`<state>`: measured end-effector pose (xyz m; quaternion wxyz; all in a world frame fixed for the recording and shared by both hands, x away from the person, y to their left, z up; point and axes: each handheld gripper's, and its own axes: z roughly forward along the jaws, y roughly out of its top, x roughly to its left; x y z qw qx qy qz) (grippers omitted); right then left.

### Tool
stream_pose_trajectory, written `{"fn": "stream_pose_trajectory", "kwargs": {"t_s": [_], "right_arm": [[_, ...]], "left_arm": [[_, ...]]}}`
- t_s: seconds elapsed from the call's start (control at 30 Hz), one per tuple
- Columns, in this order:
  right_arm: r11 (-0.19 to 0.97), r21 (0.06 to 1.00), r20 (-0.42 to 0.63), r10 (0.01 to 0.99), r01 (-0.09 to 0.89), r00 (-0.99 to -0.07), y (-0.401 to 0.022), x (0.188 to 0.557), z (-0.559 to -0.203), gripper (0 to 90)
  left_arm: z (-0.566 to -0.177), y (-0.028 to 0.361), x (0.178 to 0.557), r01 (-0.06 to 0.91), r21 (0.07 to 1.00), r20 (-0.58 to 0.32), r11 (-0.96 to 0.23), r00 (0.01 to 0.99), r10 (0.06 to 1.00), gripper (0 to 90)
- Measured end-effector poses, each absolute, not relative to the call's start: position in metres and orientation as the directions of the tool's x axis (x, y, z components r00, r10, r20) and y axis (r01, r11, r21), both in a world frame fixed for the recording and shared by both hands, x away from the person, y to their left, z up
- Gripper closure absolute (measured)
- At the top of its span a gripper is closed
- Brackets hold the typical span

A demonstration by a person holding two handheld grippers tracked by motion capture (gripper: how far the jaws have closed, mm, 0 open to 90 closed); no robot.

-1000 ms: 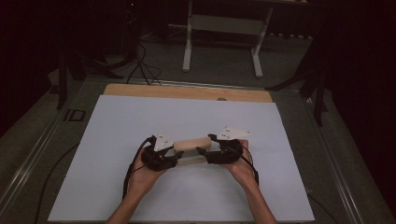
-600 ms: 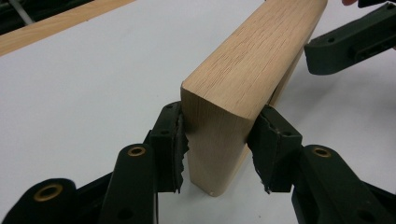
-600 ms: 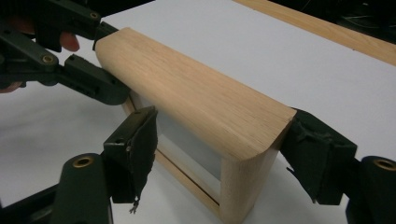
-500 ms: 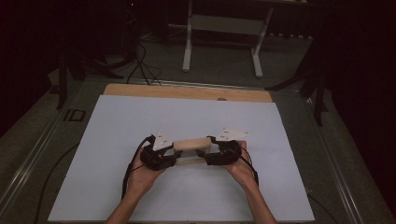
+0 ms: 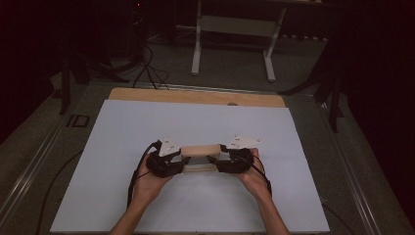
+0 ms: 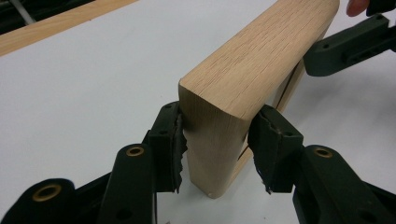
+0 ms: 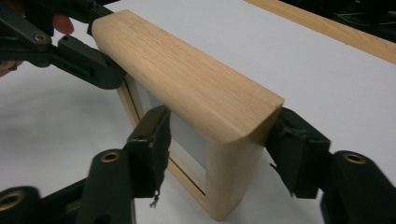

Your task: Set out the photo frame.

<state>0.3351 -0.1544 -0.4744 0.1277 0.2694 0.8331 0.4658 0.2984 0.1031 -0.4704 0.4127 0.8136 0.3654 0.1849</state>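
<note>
While one wooden frame (image 5: 198, 157) stands upright (on white sheet (image 5: 122, 142)), two hand-held grippers, left (image 5: 169, 164) and right (image 5: 230, 160), clamp its ends.

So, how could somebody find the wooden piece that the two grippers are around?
Look at the white sheet covering the table, in its near middle, just ahead of the person's hands. The wooden frame stands there upright between the left gripper and the right gripper: pale oak, rounded top, rectangular opening through it, the one wooden thing on the sheet.

A pale oak frame block (image 5: 197, 150) stands upright, lengthwise, on the white table sheet (image 5: 122, 127).
</note>
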Motion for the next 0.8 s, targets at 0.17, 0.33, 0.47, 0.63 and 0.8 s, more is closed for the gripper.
{"fn": "stream_pose_trajectory", "kwargs": {"t_s": [0.17,0.33,0.47,0.63,0.8], "right_arm": [[0.431,0.843,0.016,0.579,0.322,-0.816,-0.153,0.333,-0.475,46.9],[0.426,0.846,0.017,0.581,0.322,-0.814,-0.151,0.333,-0.475,49.9],[0.413,0.848,0.024,0.595,0.331,-0.803,-0.148,0.333,-0.475,50.2],[0.396,0.852,0.036,0.610,0.343,-0.792,-0.147,0.335,-0.476,50.4],[0.389,0.853,0.040,0.616,0.348,-0.787,-0.145,0.338,-0.476,50.4]], "left_arm": [[-0.470,0.105,0.300,0.444,0.805,0.000,-0.393,0.663,0.749,55.7],[-0.469,0.109,0.303,0.451,0.804,-0.003,-0.387,0.654,0.756,54.6],[-0.470,0.111,0.306,0.453,0.808,-0.009,-0.377,0.649,0.761,54.4],[-0.471,0.113,0.310,0.454,0.812,-0.017,-0.365,0.645,0.764,54.3],[-0.471,0.114,0.313,0.460,0.813,-0.023,-0.357,0.638,0.769,54.3]]}}
